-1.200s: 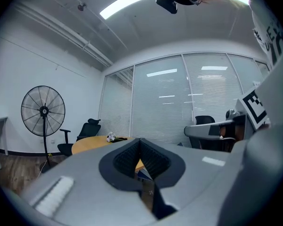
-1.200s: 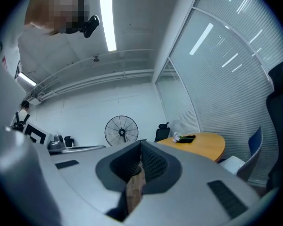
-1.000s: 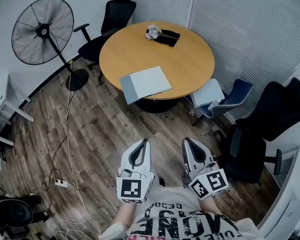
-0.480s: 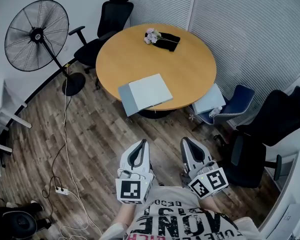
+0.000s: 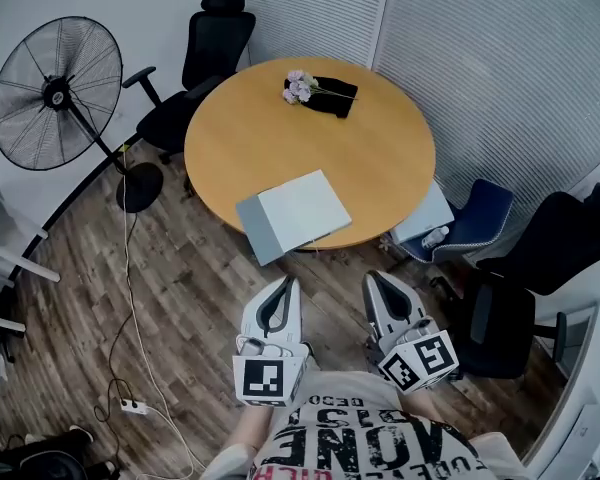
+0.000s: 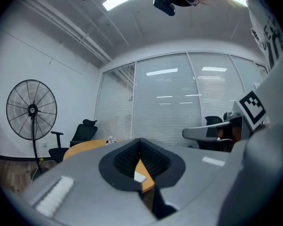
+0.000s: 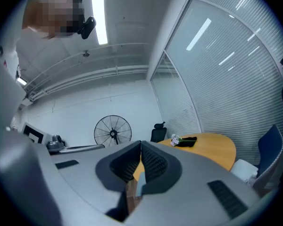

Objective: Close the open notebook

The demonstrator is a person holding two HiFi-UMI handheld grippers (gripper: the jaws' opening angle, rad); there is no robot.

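Head view: open notebook [image 5: 295,215] at table's [image 5: 390,108] six o'clock edge; left gripper [image 5: 289,286] and right gripper [image 5: 374,282] clenched, empty.

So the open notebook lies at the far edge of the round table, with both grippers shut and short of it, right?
Not quite. The head view shows the notebook at the near edge of the round table, on the person's side; the far edge holds the flowers. The rest stands: the left gripper and right gripper are shut and short of it.

Grey left hand-held gripper [image 5: 291,284], right hand-held gripper [image 5: 372,280]; white black-lettered shirt [image 5: 365,446]
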